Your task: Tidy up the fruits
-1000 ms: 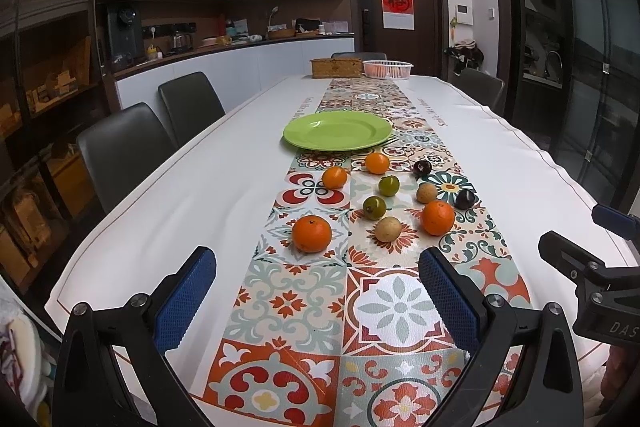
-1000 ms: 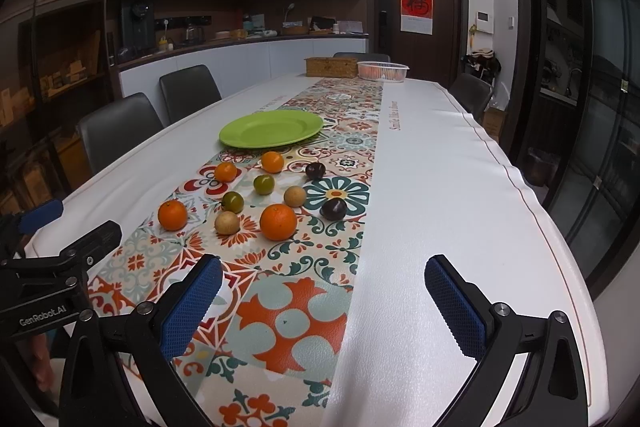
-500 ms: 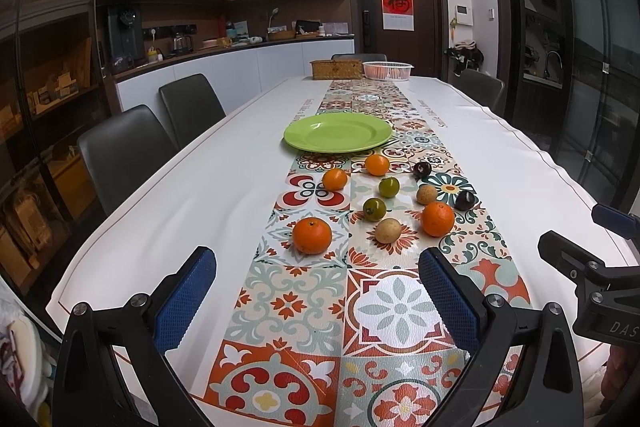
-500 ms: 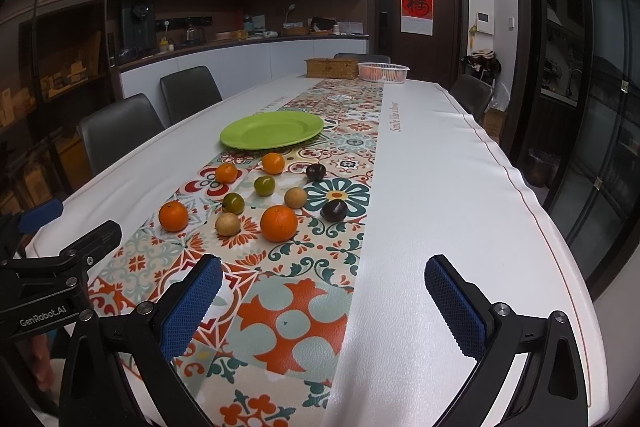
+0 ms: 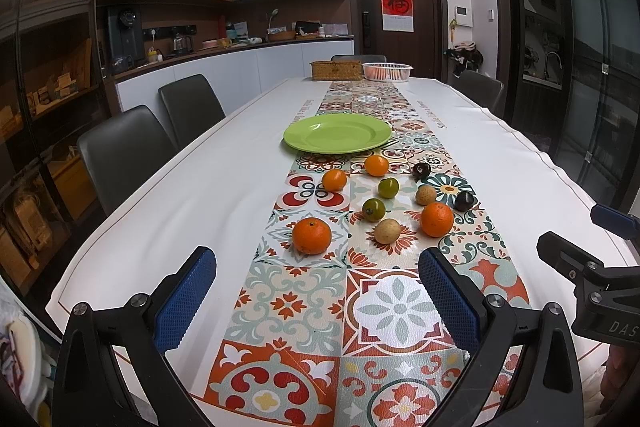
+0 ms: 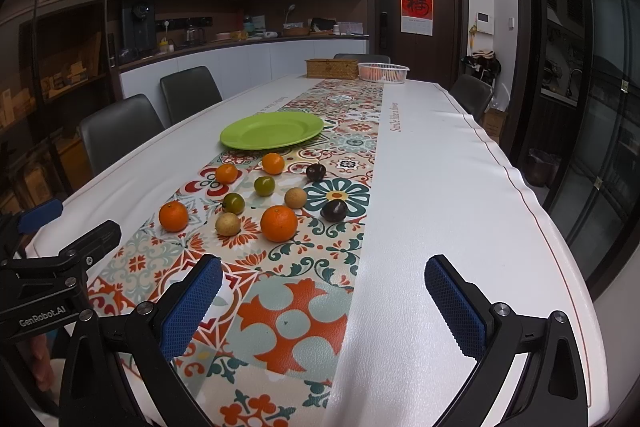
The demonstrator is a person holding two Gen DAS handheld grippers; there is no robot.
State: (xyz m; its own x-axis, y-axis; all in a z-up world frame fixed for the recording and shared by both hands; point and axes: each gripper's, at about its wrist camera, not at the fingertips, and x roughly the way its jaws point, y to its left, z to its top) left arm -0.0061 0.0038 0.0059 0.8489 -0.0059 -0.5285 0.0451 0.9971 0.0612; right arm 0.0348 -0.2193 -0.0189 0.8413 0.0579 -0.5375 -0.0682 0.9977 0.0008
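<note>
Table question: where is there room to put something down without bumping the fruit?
The green plate is bare. The white cloth right of the patterned runner is free. Between plate and grippers, the fruit is crowded.

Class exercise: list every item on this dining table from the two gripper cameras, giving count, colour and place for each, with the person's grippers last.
Oranges: four, orange, on the patterned runner.
Green fruits: two, runner middle.
Tan fruits: two, among the oranges.
Dark fruits: two, purplish, right side of the group.
Plate: one, green, empty, beyond the fruit.
Wicker box: one, brown, far end.
Basket: one, white, beside the box.
Left gripper: open, blue pads.
Right gripper: open, blue pads.
</note>
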